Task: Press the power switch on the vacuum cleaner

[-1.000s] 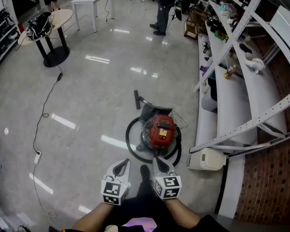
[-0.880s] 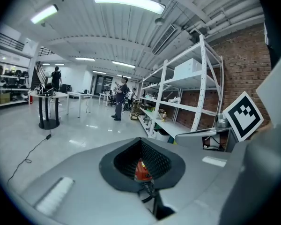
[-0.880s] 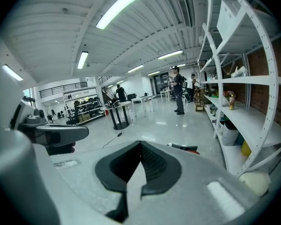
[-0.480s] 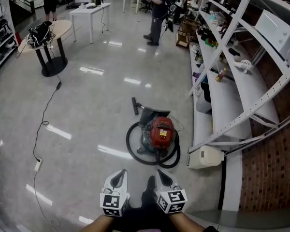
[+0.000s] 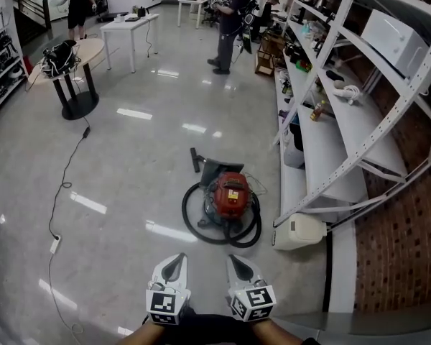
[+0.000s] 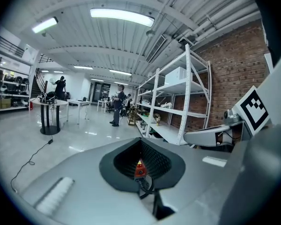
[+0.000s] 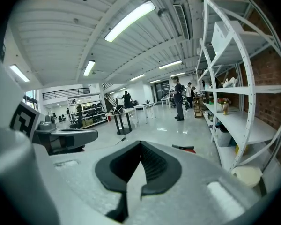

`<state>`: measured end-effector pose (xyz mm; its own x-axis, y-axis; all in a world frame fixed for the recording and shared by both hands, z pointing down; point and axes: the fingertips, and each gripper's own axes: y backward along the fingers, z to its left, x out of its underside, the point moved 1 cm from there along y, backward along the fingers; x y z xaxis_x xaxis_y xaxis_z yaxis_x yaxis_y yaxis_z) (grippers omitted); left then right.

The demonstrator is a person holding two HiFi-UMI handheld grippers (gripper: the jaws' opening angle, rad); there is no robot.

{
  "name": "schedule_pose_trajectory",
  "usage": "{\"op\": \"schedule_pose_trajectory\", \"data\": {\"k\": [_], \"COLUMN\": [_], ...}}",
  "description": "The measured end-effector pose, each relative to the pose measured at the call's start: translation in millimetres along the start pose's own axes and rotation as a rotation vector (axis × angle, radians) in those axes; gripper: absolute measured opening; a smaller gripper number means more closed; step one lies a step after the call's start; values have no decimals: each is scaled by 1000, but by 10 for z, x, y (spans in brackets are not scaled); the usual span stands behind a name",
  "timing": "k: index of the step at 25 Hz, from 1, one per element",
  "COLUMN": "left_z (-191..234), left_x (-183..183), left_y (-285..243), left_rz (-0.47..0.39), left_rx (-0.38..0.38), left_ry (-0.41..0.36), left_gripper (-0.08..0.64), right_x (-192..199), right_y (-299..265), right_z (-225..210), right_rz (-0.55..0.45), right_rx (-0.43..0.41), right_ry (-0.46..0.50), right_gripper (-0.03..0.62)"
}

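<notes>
The red vacuum cleaner (image 5: 230, 195) sits on the glossy floor ahead of me, ringed by its black hose (image 5: 201, 230), with the floor nozzle (image 5: 195, 158) lying behind it. My left gripper (image 5: 174, 264) and right gripper (image 5: 238, 264) hover side by side low in the head view, well short of the vacuum and touching nothing. Both are shut and hold nothing. In the left gripper view a sliver of the red vacuum (image 6: 139, 169) shows beyond the left gripper (image 6: 140, 175). In the right gripper view the nozzle (image 7: 182, 147) peeks past the right gripper (image 7: 136, 172).
A white shelving rack (image 5: 330, 142) loaded with items runs along the right, before a brick wall. A white appliance (image 5: 299, 232) lies on the floor beside the vacuum. A cable and power strip (image 5: 55, 244) trail at left. A round table (image 5: 72, 56), a white table (image 5: 129, 21) and people (image 5: 228, 16) are far off.
The head view has tipped up, showing more of the room. The vacuum sits slightly farther left in frame and both grippers have sunk lower, still shut and side by side.
</notes>
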<state>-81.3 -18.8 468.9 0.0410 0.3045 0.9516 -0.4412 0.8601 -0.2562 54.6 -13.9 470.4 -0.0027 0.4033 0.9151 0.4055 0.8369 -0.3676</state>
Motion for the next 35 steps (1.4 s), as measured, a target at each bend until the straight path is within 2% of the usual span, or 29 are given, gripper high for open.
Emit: {"op": "schedule_pose_trajectory", "data": {"k": [9,14,24,32,35], "left_z": [-997,-1298,-1274,-988,-885], "left_x": [406,404,310,495,538], "left_y": [433,726,1310,1870,2055], "left_rz": [3,1,-61,-63,-67], "left_rx": [-52,-116,-243,-321,-326], "left_ry": [3,1,-15,3,4], "left_gripper": [17,17,17,17,17], "right_x": [426,348,272,479,597], "right_y": [873,1230,1576,1663,1686], "right_z": [-214,-228,21,526,727], "right_rz": [3,-46,-86,-60,-42], "right_rx": [-93,-139,-198,-245,-247], "right_ry": [14,53,69,104,103], "right_gripper": [-9,-9,-9,-9,-9]}}
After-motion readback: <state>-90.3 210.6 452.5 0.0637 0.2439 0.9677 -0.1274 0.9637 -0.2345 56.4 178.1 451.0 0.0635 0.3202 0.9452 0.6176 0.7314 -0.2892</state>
